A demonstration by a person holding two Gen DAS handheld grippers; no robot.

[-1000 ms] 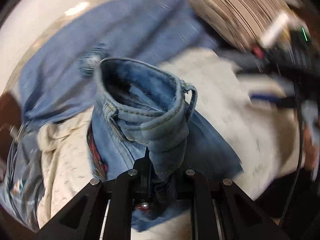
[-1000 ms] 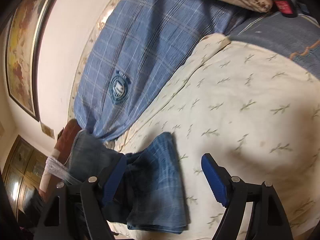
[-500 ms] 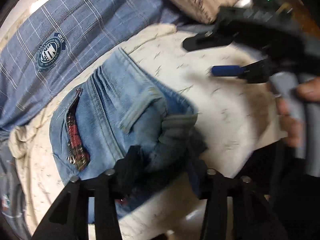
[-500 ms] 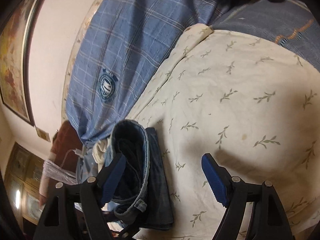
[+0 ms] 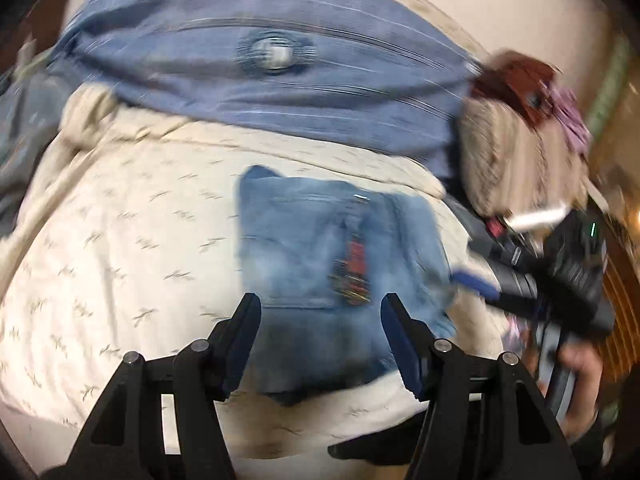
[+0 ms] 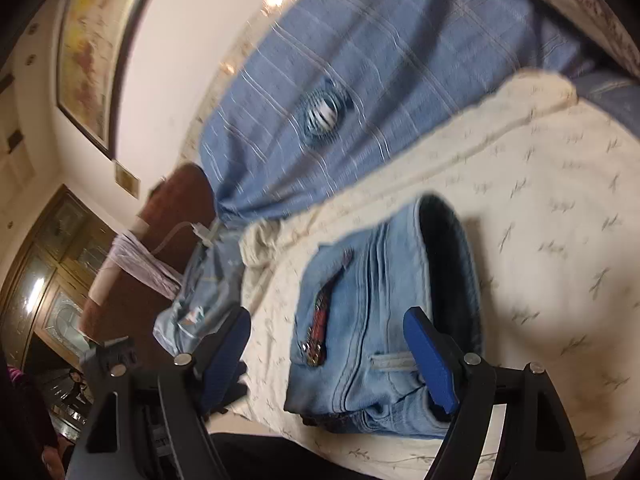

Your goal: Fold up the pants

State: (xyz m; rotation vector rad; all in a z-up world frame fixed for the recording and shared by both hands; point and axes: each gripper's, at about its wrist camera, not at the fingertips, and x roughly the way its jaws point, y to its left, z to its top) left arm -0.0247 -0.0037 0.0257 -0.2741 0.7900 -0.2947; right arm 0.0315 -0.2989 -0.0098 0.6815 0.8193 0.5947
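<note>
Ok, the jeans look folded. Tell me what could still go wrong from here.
1. The folded jeans lie near the near edge of the cream bedspread; a nudge could slide them off.
2. Both claws, left and right, stand open just over the pile; the left's jaws have just been opening. Pulling back low could snag a layer and undo the fold.

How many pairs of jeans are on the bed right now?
2. The folded jeans lie on the cream bedspread; a second pair is bunched at its edge, left in the right wrist view. More may be hidden.

Black left gripper [image 5: 320, 320] frame, silver screws, blue-padded fingers [image 5: 240, 340]
</note>
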